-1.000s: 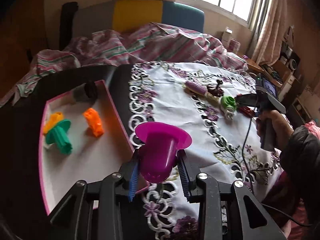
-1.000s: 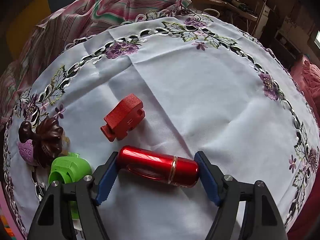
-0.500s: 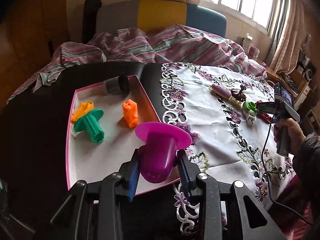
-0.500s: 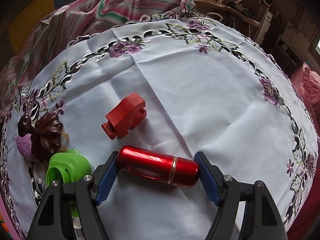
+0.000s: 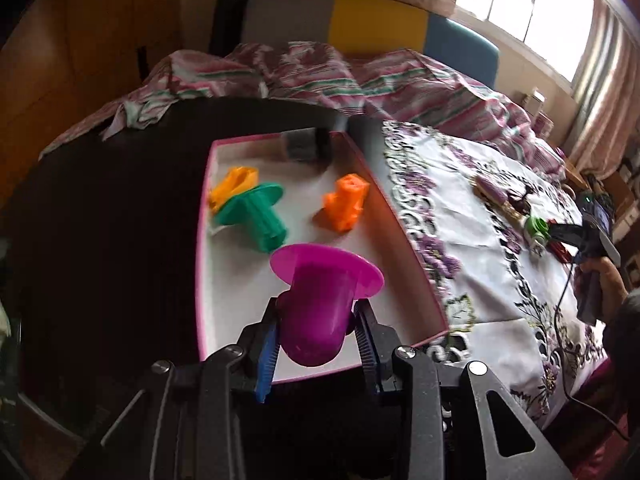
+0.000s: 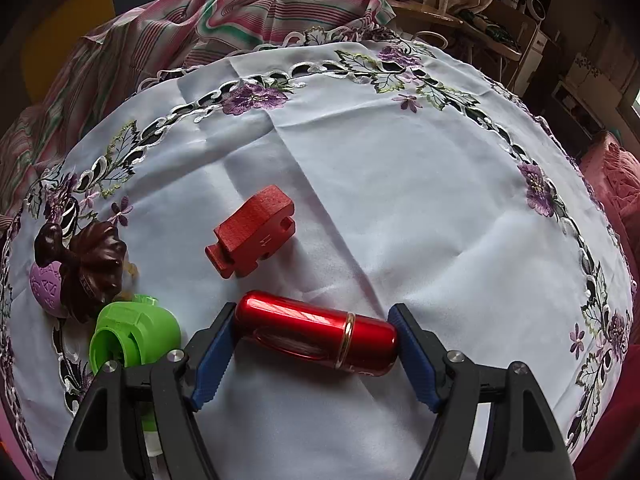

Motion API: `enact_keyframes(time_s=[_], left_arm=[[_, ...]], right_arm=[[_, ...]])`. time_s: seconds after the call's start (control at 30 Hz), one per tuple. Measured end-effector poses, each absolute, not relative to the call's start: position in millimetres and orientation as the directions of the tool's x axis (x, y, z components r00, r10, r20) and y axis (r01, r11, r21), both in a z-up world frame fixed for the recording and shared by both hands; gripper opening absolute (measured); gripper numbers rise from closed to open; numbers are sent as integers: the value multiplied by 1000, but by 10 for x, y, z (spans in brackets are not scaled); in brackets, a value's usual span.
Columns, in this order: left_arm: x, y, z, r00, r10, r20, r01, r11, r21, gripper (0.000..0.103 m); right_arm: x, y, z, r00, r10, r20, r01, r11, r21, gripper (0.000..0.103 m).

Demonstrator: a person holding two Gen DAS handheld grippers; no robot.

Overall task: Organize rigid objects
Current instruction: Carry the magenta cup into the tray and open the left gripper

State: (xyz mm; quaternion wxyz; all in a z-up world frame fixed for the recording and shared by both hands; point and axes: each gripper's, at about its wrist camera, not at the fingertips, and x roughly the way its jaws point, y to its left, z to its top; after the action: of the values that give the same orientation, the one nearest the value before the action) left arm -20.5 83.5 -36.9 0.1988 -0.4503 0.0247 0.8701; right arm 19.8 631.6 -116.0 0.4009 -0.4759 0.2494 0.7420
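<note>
While left gripper clamps magenta cup over pink tray, right gripper pads touch both ends of red cylinder.

Both grippers look like the same build: the left gripper has chunky matte-black plastic arms with triangular cutouts, silver round-head screws at the joints, and blue ribbed pads on the inside of the fingers. The right gripper is a twin, with black arms, shiny screws and darker blue textured pads. From the left wrist camera you can also see the person's bare-skinned right hand, a dark sleeve behind it and a thin black cable hanging off that unit.
</note>
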Motion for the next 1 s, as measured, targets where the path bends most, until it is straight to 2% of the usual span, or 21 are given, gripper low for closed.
enact_keyframes(time_s=[0.17, 0.6, 0.83, 0.87, 0.97, 1.0], left_arm=[[-385, 601, -488, -490, 313, -813, -310, -935, -173, 36], [-1034, 940, -885, -476, 203, -856, -306, -951, -55, 36], [-1236, 1020, -934, -509, 146, -848, -284, -959, 5, 36], [-1210, 1037, -891, -536, 136, -833, -288, -957, 29, 37], [-1105, 1054, -775, -589, 121, -799, -296, -952, 74, 55], [-1072, 1045, -737, -600, 125, -790, -296, -952, 74, 55]], right_arm=[[186, 6305, -1161, -224, 357, -907, -831, -556, -14, 76], [166, 6309, -1153, -222, 359, -907, -828, -560, -18, 76], [145, 6295, -1152, -222, 363, -905, -825, -565, -24, 76], [143, 6295, -1153, -222, 363, -905, -825, -565, -25, 76], [138, 6293, -1154, -221, 366, -904, -823, -567, -28, 76], [138, 6289, -1155, -220, 368, -903, -822, -568, -31, 76]])
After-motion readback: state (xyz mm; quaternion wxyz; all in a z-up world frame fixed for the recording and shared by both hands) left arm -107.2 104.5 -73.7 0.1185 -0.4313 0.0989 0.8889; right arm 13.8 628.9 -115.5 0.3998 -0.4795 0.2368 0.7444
